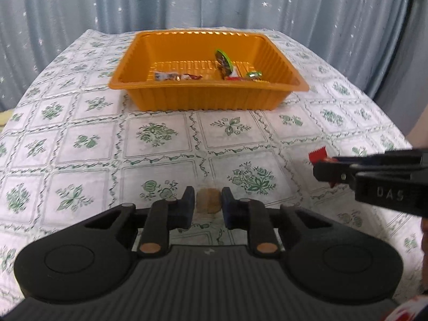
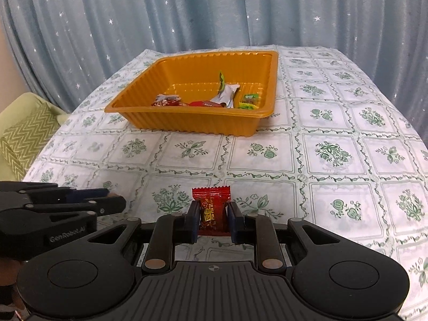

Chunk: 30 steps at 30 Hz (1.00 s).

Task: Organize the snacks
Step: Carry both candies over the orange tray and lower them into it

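The left gripper [image 1: 208, 205] has its jaws closed on a small round brown snack [image 1: 208, 200]; the right gripper [image 2: 213, 220] clamps a red foil-wrapped candy [image 2: 212, 211] upright between its jaws.

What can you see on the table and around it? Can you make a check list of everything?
Surface: table under a white cloth with green flowers.
Job's things: orange tray holds several wrapped snacks; red candy and a brown round snack are each in a gripper.
Clutter: nothing seen.
Grippers: left gripper shut on the brown snack; right gripper shut on the red candy.
Cables: nothing seen.
Surroundings: blue star curtain; green cushion.
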Each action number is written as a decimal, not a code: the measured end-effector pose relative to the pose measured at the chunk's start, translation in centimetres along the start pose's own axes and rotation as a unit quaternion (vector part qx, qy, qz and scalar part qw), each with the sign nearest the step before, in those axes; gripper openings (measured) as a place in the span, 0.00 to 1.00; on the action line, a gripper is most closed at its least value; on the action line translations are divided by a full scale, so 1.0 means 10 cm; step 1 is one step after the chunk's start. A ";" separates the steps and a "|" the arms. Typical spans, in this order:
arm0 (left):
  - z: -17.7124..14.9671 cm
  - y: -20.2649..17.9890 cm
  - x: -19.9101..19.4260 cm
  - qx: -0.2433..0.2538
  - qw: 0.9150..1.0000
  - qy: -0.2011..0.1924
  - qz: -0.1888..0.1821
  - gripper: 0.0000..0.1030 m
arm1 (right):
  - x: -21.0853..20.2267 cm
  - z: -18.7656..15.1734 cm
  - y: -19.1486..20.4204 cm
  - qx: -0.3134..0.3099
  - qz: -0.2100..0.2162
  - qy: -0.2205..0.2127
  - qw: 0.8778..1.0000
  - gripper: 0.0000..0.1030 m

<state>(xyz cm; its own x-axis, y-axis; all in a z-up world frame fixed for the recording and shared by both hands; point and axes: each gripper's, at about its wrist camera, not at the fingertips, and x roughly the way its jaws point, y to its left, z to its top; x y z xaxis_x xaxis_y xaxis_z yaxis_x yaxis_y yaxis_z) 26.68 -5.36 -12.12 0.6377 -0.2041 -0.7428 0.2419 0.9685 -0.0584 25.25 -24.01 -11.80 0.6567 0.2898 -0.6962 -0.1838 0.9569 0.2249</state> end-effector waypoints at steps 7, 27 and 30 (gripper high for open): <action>0.03 -0.01 -0.35 -0.025 1.000 -0.009 0.003 0.18 | -0.28 -0.01 0.15 0.021 -0.011 -0.008 1.000 0.22; 0.04 -0.08 -1.15 -0.034 0.998 -0.047 -0.003 0.18 | -1.00 -0.10 0.49 0.030 -0.035 -0.030 0.998 0.22; 0.06 -0.08 -1.21 -0.034 0.998 -0.052 -0.003 0.18 | -1.05 -0.09 0.51 0.030 -0.037 -0.033 0.998 0.22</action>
<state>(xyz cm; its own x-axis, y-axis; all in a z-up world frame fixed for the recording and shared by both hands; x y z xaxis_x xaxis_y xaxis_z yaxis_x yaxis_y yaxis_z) 19.18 -3.73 -2.70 0.7093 -0.2205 -0.6695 0.1977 0.9739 -0.1113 16.74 -22.20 -3.94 0.7133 0.2147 -0.6671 -0.0909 0.9722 0.2157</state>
